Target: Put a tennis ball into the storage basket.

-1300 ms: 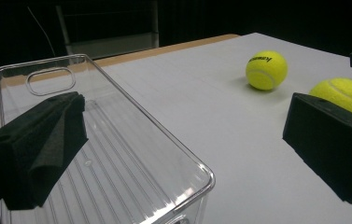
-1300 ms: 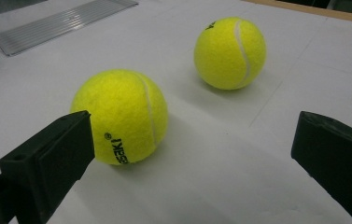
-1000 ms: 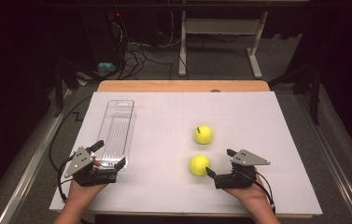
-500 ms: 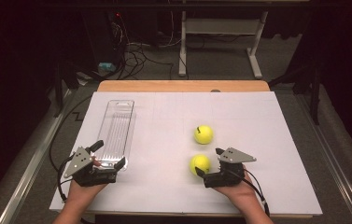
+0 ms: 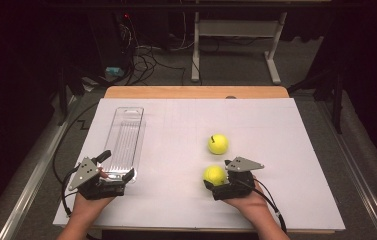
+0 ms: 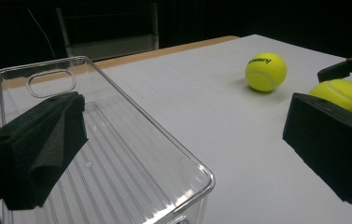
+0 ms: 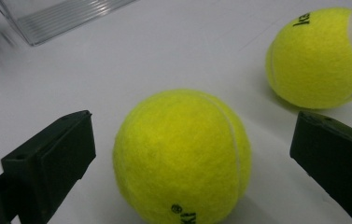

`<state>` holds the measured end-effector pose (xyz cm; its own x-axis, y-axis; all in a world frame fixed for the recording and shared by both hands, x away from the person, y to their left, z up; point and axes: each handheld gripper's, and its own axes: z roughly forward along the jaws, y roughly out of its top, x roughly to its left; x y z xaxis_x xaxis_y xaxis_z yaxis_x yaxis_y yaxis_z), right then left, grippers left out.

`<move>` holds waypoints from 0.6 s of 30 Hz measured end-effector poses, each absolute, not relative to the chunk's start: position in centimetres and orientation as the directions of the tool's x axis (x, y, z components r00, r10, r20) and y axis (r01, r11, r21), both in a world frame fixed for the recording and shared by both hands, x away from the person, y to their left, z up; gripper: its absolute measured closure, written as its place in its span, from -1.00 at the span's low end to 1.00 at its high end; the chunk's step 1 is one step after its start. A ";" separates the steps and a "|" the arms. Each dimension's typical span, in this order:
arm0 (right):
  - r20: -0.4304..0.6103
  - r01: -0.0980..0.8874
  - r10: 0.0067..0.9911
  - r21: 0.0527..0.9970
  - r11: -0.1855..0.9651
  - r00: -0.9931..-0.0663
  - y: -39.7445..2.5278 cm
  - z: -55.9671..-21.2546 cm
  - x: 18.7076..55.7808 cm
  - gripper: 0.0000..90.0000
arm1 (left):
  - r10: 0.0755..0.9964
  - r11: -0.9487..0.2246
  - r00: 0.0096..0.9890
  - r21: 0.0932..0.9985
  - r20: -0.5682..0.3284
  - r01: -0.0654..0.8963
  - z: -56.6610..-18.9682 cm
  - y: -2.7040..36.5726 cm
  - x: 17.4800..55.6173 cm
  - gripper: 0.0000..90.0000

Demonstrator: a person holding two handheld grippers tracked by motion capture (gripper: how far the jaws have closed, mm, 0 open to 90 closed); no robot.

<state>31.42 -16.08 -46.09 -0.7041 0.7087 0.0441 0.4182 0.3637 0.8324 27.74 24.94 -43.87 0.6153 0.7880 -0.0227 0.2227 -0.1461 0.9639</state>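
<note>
Pick step: right gripper [image 5: 215, 183] spread wide around the near tennis ball [image 5: 214, 174], which sits on the white counter [image 5: 176, 135] between the jaws, not yet pinched. Left gripper [image 5: 117, 176] also released, one jaw inside the near end of the clear tray [image 5: 126, 137], the other outside its wall. Next, probably: squeeze the ball at mid-height, lift, carry to the tray; second ball [image 5: 218, 144] waits just beyond.

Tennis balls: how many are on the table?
2. The near ball sits between the open jaws of the right gripper, untouched. The far ball lies just beyond it, apart, mid-table. The clear tray holds none.
</note>
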 end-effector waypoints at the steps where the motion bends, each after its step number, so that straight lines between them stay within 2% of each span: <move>1: 0.044 0.420 0.707 0.829 0.368 -0.706 -16.0 -46.1 31.5 -0.98 | 0.788 -0.146 0.615 0.964 -0.023 0.223 -43.9 24.9 27.7 -0.98; 7: 0.048 0.431 0.704 0.819 0.378 -0.708 -15.8 -46.3 31.5 -0.92 | 0.788 -0.145 0.615 0.964 -0.023 0.223 -43.9 25.0 27.7 -0.98; 18: 0.067 0.459 0.701 0.798 0.389 -0.710 -15.7 -46.6 31.6 -0.69 | 0.788 -0.144 0.616 0.964 -0.024 0.222 -43.9 24.9 27.7 -0.98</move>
